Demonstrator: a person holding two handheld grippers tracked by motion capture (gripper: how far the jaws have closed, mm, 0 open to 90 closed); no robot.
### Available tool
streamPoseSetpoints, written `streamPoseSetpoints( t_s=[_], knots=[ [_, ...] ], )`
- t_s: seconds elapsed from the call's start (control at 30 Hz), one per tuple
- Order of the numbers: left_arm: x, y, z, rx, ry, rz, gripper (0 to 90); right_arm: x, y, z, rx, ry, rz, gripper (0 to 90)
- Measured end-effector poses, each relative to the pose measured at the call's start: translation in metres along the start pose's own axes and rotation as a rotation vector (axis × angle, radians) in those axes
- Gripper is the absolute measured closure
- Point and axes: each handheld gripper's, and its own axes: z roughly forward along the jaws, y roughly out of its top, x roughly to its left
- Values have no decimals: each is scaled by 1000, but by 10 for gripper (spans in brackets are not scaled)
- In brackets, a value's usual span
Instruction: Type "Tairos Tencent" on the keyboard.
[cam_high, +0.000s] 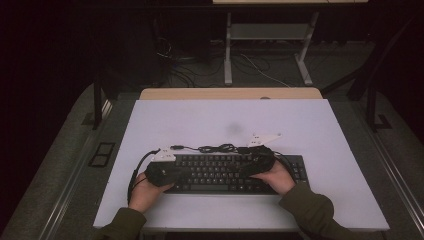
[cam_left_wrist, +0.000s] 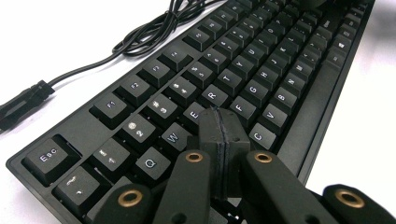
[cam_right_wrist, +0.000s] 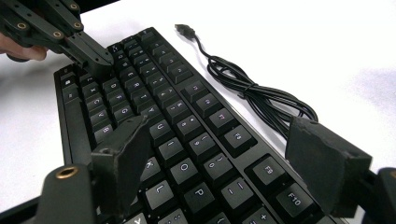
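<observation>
A black keyboard (cam_high: 225, 172) lies across the near middle of the white table top (cam_high: 230, 120). Its coiled black cable (cam_high: 215, 148) with a USB plug (cam_right_wrist: 184, 29) rests just behind it. My left gripper (cam_left_wrist: 220, 116) is shut, pads pressed together with nothing between them. Its tip is on or just above the keys near E and D. That same left gripper (cam_right_wrist: 100, 58) points down at the keyboard's left end. My right gripper (cam_right_wrist: 217, 128) stands open over the right half of the keys, one jaw on each side, holding nothing. A hand holds each gripper from the near edge.
A wooden strip (cam_high: 230, 93) runs along the table's far edge. Beyond it stand a desk's white legs (cam_high: 228, 50) and loose floor cables. The white top extends on both sides of the keyboard and behind the cable.
</observation>
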Motion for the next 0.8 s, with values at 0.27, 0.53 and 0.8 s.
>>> streamPoseSetpoints(
  t_s=[0.27,0.53,0.8],
  knots=[
    [2,-1,2,7,-4,-1,892,0,0,0,2,1,-1,218],
    [2,-1,2,12,-7,-4,892,0,0,0,-1,1,0,218],
    [1,0,-1,4,0,2,892,0,0,0,-2,2,1,218]
  ],
)
